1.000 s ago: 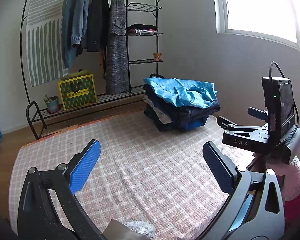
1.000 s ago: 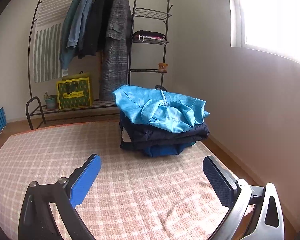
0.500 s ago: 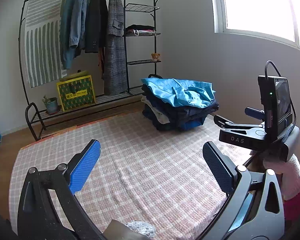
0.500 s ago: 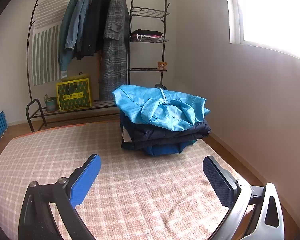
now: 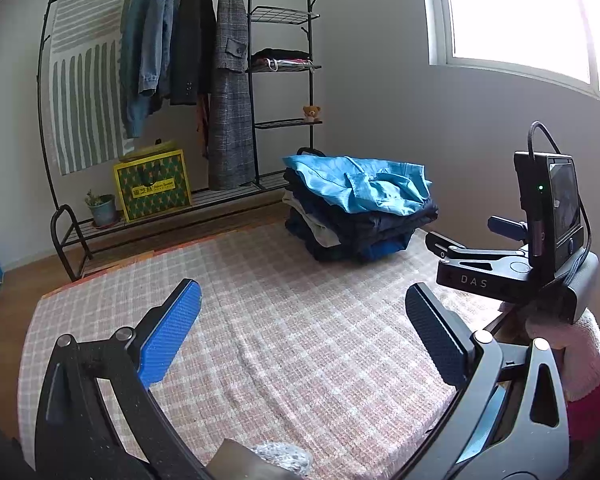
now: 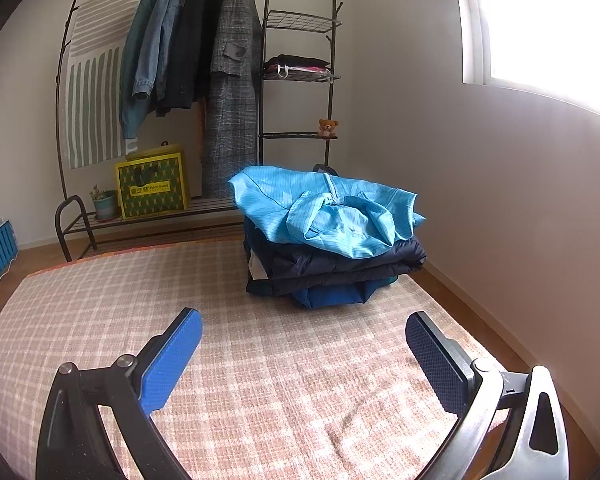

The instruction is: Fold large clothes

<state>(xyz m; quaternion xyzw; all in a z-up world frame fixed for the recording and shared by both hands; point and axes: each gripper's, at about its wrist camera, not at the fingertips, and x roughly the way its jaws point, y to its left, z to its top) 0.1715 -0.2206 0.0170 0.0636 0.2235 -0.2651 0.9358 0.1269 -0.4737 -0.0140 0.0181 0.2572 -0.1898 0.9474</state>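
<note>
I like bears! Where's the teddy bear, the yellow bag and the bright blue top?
teddy bear [image 6: 328, 127], right wrist view, its body.
yellow bag [image 6: 153, 186], right wrist view, its front.
bright blue top [image 6: 324, 210], right wrist view, its rumpled middle.

checked mat [image 6: 260, 368] on wood floor [image 6: 460, 280], folded clothes stack [image 6: 332, 240] at far edge

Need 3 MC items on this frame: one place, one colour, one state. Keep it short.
1. Where is the stack of folded clothes?
A. on the checked blanket, far right part
B. on the rack's top shelf
C. inside the yellow bag

2. What colour is the top garment on the stack?
A. red
B. light blue
C. white

3. How do the right tongs stand?
A. shut on a sleeve
B. shut, empty
C. open, empty

Key: 1 A, the stack sits on the blanket near the wall. 2 B, the top garment is light blue over dark ones. 3 C, both pads are wide apart with only blanket between them.
</note>
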